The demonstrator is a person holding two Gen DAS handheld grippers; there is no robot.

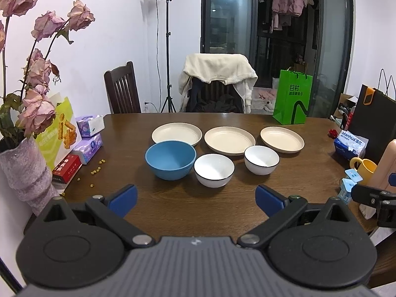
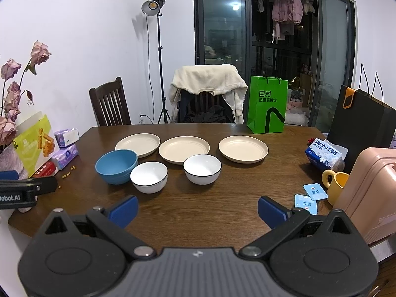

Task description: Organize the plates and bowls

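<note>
Both tongs, left (image 1: 196,199) and right (image 2: 198,209), gape empty short of the bowls; probably nest the nearer white bowl (image 1: 214,170) first, gripping its rim squarely.

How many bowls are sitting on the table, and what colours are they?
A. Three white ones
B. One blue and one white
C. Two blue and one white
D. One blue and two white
D: the blue bowl stands at the left, with two white bowls to its right, in front of the three cream plates.
</note>
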